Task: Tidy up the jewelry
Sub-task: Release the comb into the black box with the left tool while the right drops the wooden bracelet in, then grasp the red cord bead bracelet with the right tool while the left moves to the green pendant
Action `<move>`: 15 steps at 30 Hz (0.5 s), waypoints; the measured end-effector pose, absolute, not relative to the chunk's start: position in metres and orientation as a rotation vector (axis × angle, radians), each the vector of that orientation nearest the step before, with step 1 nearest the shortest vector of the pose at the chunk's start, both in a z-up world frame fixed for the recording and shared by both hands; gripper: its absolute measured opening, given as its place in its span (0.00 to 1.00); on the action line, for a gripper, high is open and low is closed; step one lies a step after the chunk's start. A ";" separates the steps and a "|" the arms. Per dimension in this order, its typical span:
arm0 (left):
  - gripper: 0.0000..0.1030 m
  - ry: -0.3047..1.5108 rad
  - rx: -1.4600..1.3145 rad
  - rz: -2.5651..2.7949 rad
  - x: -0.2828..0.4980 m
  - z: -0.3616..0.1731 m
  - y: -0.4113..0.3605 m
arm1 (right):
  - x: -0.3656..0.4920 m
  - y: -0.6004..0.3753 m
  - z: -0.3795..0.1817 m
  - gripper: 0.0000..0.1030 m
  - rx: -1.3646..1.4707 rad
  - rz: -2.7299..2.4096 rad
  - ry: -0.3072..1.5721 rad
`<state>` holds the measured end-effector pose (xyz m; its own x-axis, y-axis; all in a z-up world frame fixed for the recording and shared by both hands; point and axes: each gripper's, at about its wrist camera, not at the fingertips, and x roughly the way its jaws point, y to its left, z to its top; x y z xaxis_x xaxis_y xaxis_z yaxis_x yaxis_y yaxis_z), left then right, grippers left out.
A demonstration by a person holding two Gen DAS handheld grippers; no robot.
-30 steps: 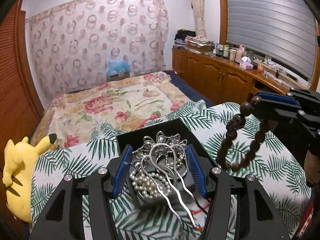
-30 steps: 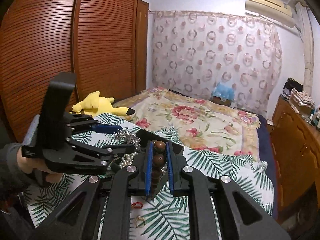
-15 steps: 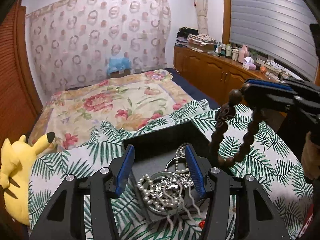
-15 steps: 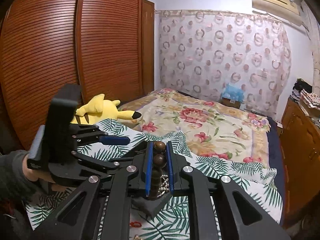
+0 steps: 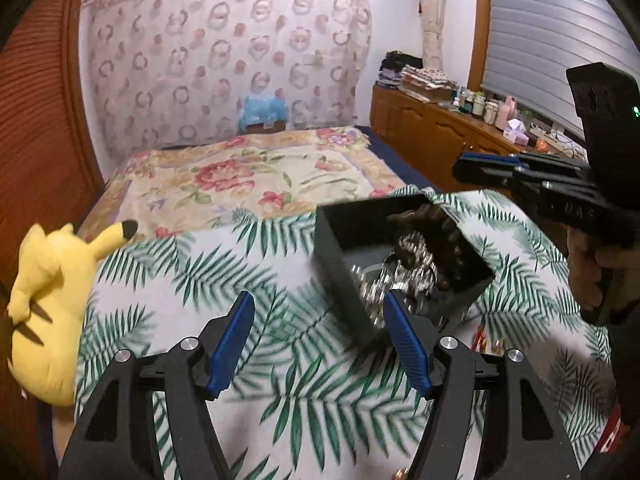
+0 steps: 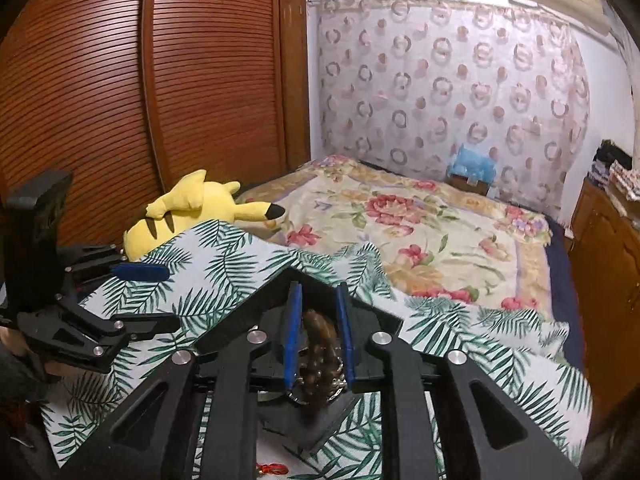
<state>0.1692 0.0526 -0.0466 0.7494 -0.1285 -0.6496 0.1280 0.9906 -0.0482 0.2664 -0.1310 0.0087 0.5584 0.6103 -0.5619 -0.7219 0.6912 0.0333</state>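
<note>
Left gripper (image 5: 316,344): nearest in the left wrist view, jaws opening, blue pads wide apart with only the leaf-print cloth (image 5: 248,264) between them, nothing held; black box just beyond its right pad
Right gripper (image 6: 318,334): over the box, jaws narrow and opening, blue pads flanking the bead string but no longer seen pressing it
Wooden bead bracelet (image 6: 320,344): dark brown round beads on a cord, sagging into the box between the right pads; in the left wrist view (image 5: 436,236) piled along the box's far right wall
Handling of bracelet: judged light, limp, beads hard and a little slick; best pinched across one or two beads, since the rest will hang and swing
Axis of bracelet: no fixed long axis once slack; loop lies crumpled, running roughly near to far along the wall
Black box (image 5: 340,268): open-topped, square, one corner pointing toward the left gripper, resting on the cloth
Other jewelry: silver pieces and pearls (image 5: 380,280) heaped in the near half of the box, tangled, likely to snag
Small red item (image 6: 272,469): on the cloth at the near edge, outside the box, probably still to be sorted
Yellow plush toy (image 5: 52,300): far left, clear of the work
</note>
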 end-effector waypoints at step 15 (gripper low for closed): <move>0.63 0.770 -0.027 -0.137 0.133 -0.078 0.056 | 0.199 -0.151 -0.034 0.19 -0.257 0.751 0.661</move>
<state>0.1325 0.0555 -0.0778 0.7094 -0.1338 -0.6920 0.1137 0.9907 -0.0750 0.1992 -0.1510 -0.0339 0.5425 0.5468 -0.6377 -0.7022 0.7119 0.0131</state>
